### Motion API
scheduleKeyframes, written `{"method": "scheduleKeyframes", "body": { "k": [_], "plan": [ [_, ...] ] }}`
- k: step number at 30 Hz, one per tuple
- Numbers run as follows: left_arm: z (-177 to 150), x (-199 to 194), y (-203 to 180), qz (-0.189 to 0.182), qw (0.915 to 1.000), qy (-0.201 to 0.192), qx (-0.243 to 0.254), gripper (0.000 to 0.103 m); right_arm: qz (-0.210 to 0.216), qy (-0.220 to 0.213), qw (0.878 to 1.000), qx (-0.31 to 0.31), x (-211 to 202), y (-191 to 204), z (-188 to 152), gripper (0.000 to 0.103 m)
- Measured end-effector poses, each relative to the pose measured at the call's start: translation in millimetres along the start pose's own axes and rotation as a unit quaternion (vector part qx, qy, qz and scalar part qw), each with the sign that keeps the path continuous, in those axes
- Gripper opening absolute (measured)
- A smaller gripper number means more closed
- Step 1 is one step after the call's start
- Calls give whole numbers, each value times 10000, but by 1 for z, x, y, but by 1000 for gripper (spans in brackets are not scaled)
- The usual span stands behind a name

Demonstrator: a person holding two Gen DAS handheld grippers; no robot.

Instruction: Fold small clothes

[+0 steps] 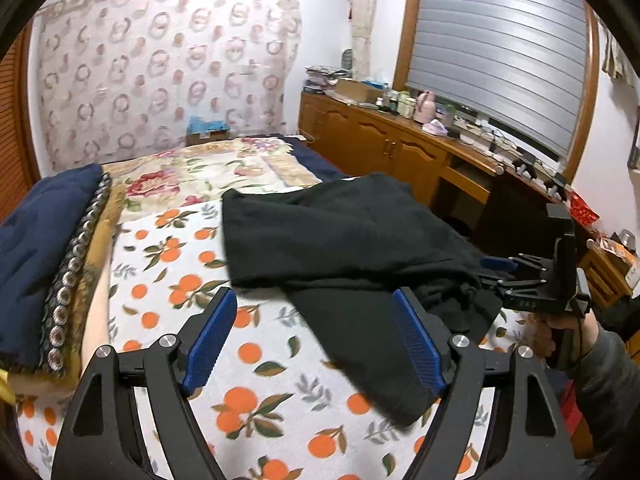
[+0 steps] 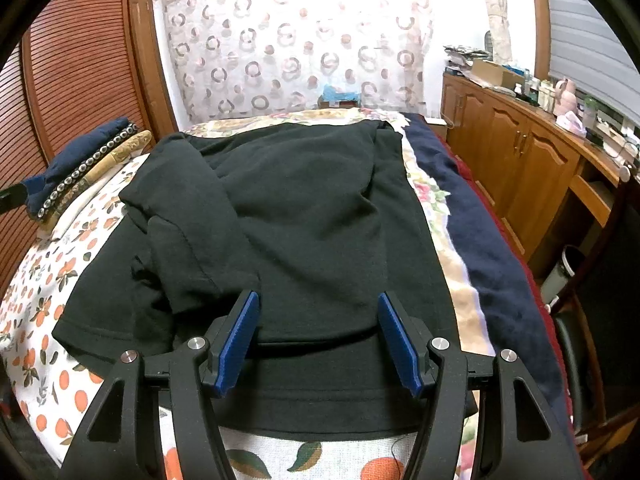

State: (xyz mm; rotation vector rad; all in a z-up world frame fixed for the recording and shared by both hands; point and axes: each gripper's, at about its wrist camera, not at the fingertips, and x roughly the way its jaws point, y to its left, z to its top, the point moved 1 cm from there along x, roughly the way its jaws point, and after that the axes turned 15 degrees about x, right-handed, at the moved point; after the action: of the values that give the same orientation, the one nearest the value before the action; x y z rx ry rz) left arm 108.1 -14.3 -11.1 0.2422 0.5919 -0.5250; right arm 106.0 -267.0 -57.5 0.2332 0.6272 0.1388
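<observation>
I stood at the foot of a bed (image 1: 168, 264) spread with an orange-printed sheet. A sheer curtain (image 1: 160, 68) with ring patterns glowed behind its far edge. Wooden cabinets (image 1: 384, 144) with a cluttered top ran along the right wall under a grey shuttered window (image 1: 504, 48); a slatted wooden door (image 2: 80, 64) stood left.

No readable text; the right gripper (image 1: 516, 280) markings seem blurred

Even indoor light is seen, with glare blown out on the curtain (image 2: 304, 56). Strong fisheye bending and dark vignetting mark the edges. Slight motion blur is seen in the left wrist view.
</observation>
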Motion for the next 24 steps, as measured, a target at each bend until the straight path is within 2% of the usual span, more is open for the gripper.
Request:
{"method": "scheduleKeyframes", "body": {
  "k": [3, 6, 11, 18, 24],
  "plan": [
    [-7, -1, 5, -27, 10000, 23, -64, 81, -11, 16, 10000, -36, 0, 1, 3, 64],
    [-13, -4, 8, 96, 9999, 40, -81, 81, -92, -27, 9998, -160, -2, 6, 8, 64],
    [-21, -6, 10, 137, 9998, 85, -87, 81, 102, -172, 9993, -324, -13, 24, 27, 64],
    [-30, -14, 20, 202, 9996, 46, -208, 81, 561, -165, 9938, -950, -10, 86, 51, 64],
    [-38, -21, 31, 309, 9991, 43, -298, 81, 948, 252, 9821, -1610, 29, 151, 56, 64]
  ]
}}
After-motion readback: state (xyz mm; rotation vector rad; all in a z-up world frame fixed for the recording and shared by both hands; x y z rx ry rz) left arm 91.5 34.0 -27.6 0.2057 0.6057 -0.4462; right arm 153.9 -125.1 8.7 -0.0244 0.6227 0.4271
